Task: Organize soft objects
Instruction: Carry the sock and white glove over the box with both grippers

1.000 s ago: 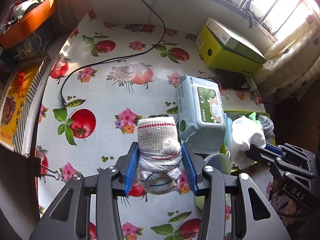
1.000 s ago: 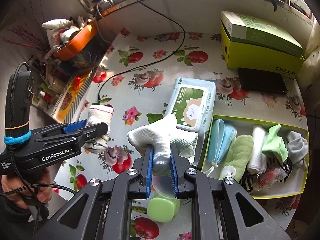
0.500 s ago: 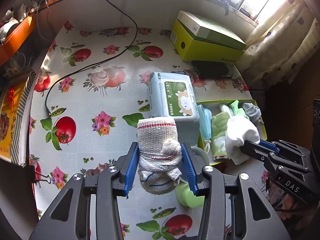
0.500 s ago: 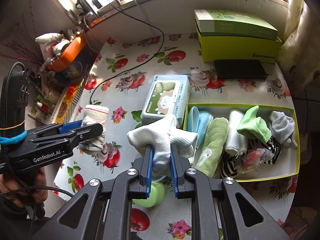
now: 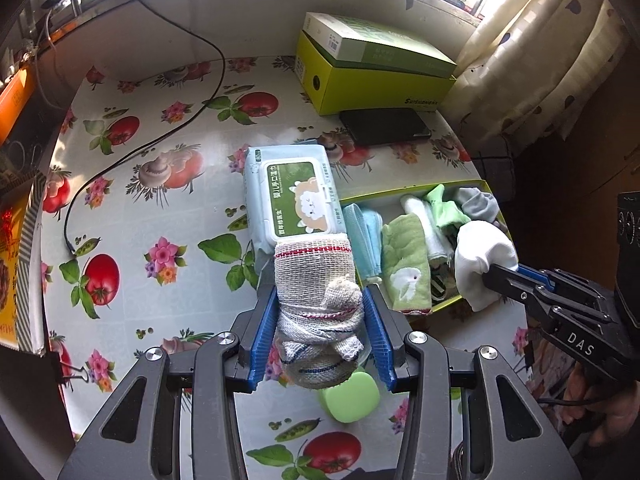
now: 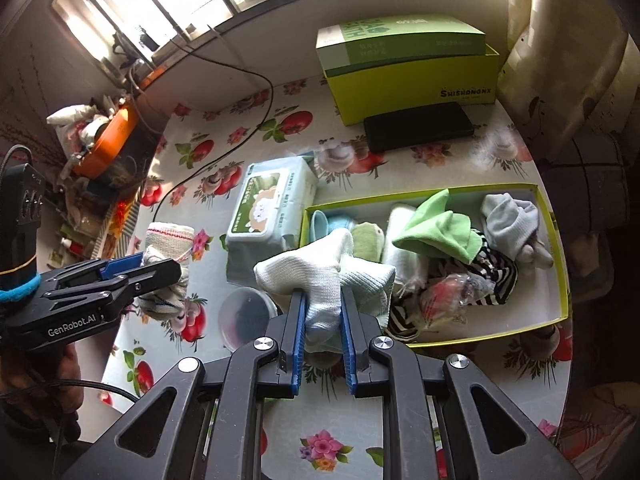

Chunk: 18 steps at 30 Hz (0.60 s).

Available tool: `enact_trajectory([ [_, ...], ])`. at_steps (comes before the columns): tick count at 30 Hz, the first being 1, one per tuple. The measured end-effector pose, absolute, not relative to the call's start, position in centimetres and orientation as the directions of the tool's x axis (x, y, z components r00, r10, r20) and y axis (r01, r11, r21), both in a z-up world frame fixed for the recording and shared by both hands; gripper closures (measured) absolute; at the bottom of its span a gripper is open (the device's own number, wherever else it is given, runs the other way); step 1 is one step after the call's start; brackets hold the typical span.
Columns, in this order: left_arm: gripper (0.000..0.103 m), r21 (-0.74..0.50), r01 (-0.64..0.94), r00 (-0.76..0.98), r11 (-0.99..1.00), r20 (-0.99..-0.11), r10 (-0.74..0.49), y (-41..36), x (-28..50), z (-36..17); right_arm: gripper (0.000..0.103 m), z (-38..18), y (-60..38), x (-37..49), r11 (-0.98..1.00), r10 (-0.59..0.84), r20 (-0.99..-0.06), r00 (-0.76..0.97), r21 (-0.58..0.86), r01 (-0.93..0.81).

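Left wrist view: the left gripper (image 5: 318, 322) has its blue pads (image 5: 262, 336) pressed against both sides of a rolled grey-white knit cloth bundle (image 5: 316, 308) with a red-stitched top edge, held upright above the table. Just beyond it lies a pack of wet wipes (image 5: 292, 196), and below it a green lid (image 5: 350, 398) sits on the flowered tablecloth (image 5: 160, 200). To the right stands the yellow-green tray (image 5: 420, 188) filled with folded cloths and socks.

From the right wrist view, the right gripper (image 6: 322, 320) has its fingers nearly together, clamped on a white sock (image 6: 316, 276) that spreads out above the pads. The sock hangs over the near left corner of the tray (image 6: 556, 240), in front of a green cloth (image 6: 438, 226) and a grey sock (image 6: 508, 220). A clear round container (image 6: 246, 314) rests on the table left of the fingers. Farther back a black flat case (image 6: 418, 126) lies before a yellow-green box (image 6: 412, 80), and a black cable (image 6: 224, 152) trails across the tablecloth.
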<state>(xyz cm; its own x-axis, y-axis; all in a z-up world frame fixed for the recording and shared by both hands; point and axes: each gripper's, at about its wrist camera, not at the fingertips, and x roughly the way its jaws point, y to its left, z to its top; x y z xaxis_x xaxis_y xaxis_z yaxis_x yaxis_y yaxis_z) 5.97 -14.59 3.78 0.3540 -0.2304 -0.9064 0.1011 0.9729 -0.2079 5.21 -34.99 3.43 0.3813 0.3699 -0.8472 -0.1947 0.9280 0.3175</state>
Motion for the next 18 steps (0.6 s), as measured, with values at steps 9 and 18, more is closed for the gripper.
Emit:
enact_trajectory([
  [9,0.059,-0.202,0.142,0.349,0.969,-0.906,-0.240,-17.0,6.5,4.2,0.088,3.0,-39.1,5.4,0.941,0.335,-0.848,0.411,0.318,-0.112],
  [18,0.059,-0.204,0.183,0.338,0.962,-0.906,-0.256,-19.2,7.4,4.2,0.088,2.2,-43.8,5.7,0.952,0.280,-0.857,0.433,0.305,-0.010],
])
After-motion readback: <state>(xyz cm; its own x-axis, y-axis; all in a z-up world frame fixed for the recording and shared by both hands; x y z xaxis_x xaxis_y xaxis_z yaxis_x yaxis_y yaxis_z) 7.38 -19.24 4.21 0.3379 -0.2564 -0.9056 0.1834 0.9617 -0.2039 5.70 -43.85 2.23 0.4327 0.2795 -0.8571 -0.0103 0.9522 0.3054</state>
